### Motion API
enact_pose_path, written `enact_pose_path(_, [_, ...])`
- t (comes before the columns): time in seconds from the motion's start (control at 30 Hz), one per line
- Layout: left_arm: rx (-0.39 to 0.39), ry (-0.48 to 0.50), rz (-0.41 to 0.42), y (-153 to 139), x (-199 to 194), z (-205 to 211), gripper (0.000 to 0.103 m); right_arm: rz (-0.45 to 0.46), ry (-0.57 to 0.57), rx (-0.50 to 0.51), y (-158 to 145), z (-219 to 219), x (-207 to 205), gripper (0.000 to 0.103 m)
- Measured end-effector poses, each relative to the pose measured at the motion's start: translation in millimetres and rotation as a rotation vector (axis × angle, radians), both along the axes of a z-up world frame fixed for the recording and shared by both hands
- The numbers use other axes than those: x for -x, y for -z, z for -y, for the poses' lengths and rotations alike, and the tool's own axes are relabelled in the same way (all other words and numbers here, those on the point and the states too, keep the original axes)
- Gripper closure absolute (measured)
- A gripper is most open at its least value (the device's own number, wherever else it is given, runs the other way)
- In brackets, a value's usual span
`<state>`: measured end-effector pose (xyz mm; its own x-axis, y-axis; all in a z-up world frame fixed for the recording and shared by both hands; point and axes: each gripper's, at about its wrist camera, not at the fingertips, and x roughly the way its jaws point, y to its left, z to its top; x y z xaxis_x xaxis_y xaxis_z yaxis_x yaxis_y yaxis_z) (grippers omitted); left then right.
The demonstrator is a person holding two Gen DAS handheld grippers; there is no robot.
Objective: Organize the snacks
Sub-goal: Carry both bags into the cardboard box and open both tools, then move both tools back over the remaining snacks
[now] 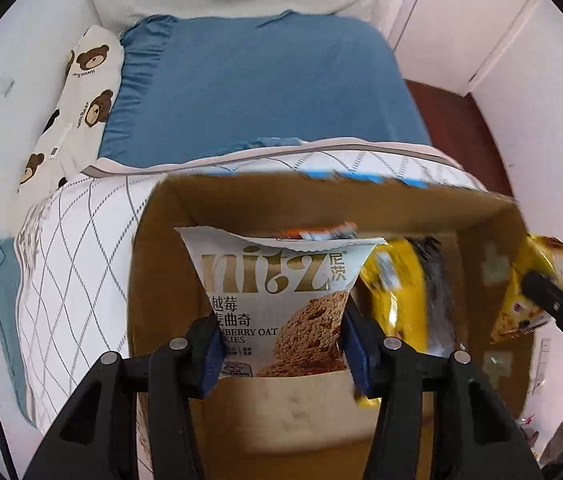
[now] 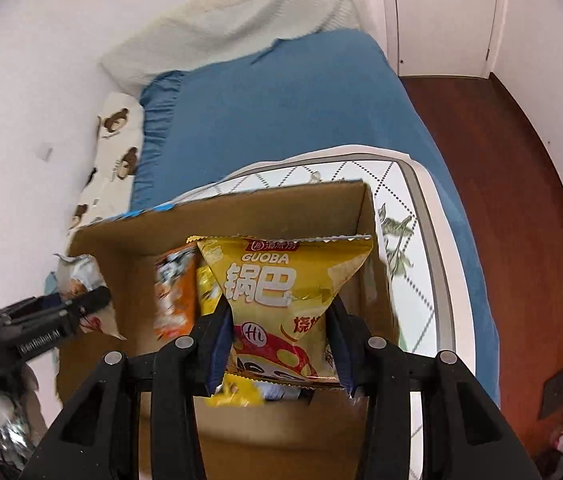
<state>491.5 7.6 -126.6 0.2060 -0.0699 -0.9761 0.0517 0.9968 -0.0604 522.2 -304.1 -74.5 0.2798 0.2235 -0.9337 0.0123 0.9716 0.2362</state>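
Crinkling glossy snack packets (image 1: 281,304), cardboard box (image 1: 481,216)

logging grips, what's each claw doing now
left claw: shut on the oat cookie packet
right claw: shut on the yellow guoba packet

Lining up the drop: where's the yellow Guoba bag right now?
The Guoba bag is clamped in the right gripper, held over the open cardboard box on the bed, right of an orange packet inside.
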Motion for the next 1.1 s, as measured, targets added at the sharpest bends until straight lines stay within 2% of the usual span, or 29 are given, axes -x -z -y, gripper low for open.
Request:
enact_pose_path(0.07, [-0.02,-0.005,-0.024,11.5,-14.8,-1.2,0.054,-0.022,0.009,0.046,13.9,-3.2,-14.8,0.051])
enact_pose_path(0.1, [-0.029,0.0,-0.039,18.2,-22.1,-0.7,0.052,-0.022,0.008,0.066,17.2,-4.5,-18.1,0.03])
enact_pose_path(0.13, [-0.035,0.006,-0.047,19.8,-24.2,2.1,0.042,-0.02,0.002,0.075,19.7,-5.3,-22.1,0.009])
enact_pose_path(0.17, [-0.041,0.005,-0.058,24.9,-28.7,2.8,0.03,-0.022,-0.003,0.079,24.7,-6.8,-27.3,0.005])
enact_pose_path(0.23, [-0.018,0.006,-0.058,26.6,-31.7,4.9,0.02,-0.034,-0.016,0.072,30.8,-9.9,-31.4,0.005])
enact_pose_path(0.33, [-0.009,0.007,-0.04,24.4,-31.4,9.6,0.012,-0.049,-0.034,0.078,39.5,-14.2,-36.2,0.005])
enact_pose_path(0.53, [-0.001,-0.011,-0.034,22.7,-20.5,13.4,0.011,-0.059,-0.026,0.074,48.4,-18.3,-17.1,0.005])
enact_pose_path(0.73, [0.008,-0.034,0.033,6.4,12.2,13.3,0.011,-0.037,-0.028,0.082,42.8,-19.3,14.2,0.005])
enact_pose_path(0.93, [0.007,-0.033,0.131,-24.6,53.8,15.0,0.011,0.027,-0.044,0.094,20.4,-25.5,57.6,0.005])
enact_pose_path(1.1, [0.008,-0.022,0.222,-53.7,92.9,15.2,0.011,0.107,-0.046,0.104,-11.4,-26.7,97.2,0.005])
